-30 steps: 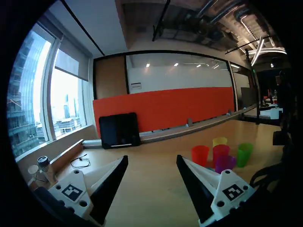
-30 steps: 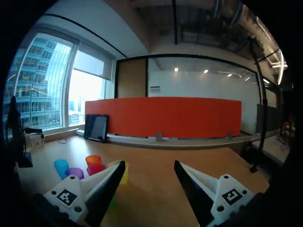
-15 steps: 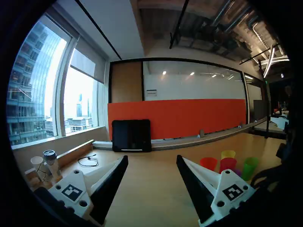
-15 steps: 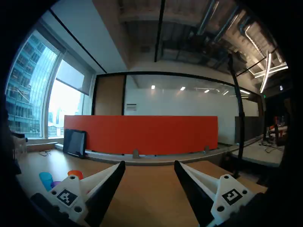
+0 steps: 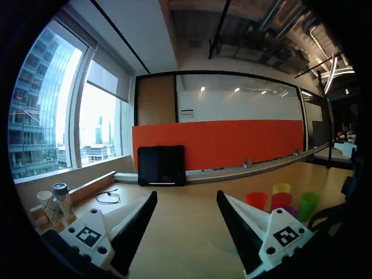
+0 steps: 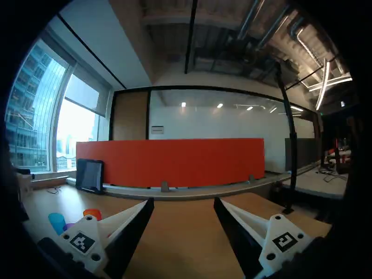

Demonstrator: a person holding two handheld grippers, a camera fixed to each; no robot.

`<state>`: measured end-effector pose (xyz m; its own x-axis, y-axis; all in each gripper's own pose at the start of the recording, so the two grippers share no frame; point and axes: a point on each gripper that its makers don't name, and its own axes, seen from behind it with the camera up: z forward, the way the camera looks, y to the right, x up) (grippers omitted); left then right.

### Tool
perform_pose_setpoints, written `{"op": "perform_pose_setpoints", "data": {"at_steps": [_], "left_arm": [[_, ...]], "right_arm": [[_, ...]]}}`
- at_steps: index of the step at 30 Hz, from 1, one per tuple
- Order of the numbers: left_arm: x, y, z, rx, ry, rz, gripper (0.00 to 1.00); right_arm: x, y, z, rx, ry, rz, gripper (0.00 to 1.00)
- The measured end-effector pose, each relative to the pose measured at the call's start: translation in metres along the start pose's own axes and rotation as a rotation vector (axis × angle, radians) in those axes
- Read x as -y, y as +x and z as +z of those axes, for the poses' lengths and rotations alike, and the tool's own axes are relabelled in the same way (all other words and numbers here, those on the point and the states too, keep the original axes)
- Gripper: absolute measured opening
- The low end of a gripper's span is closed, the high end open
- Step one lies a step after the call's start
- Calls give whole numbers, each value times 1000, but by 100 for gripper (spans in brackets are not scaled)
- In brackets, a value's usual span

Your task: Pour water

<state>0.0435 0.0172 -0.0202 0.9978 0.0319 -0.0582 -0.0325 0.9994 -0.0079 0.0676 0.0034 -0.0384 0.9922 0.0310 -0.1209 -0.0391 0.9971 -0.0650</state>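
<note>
The left claw (image 5: 186,193) and right claw (image 6: 183,200) both gape empty over the counter (image 5: 190,242), where coloured cups (image 5: 280,201) cluster short of its far edge.

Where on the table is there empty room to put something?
The table is bare in the middle, between the tablet, the cable and the colored cups. In the right gripper view it is bare from the cups to the orange divider. Crowded: those cups and the paper cups by the window.
</note>
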Motion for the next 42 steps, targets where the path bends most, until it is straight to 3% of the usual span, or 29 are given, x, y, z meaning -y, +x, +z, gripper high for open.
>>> {"op": "perform_pose_setpoints", "data": {"at_steps": [9, 15, 42], "left_arm": [[-22, 2, 4, -31, -23, 10, 94], [-30, -7, 6, -27, -31, 16, 94], [-7, -49, 3, -9, -21, -21, 94]], "right_arm": [[7, 4, -2, 3, 13, -2, 100], [8, 6, -3, 4, 9, -19, 100], [16, 6, -8, 23, 5, -19, 100]]}}
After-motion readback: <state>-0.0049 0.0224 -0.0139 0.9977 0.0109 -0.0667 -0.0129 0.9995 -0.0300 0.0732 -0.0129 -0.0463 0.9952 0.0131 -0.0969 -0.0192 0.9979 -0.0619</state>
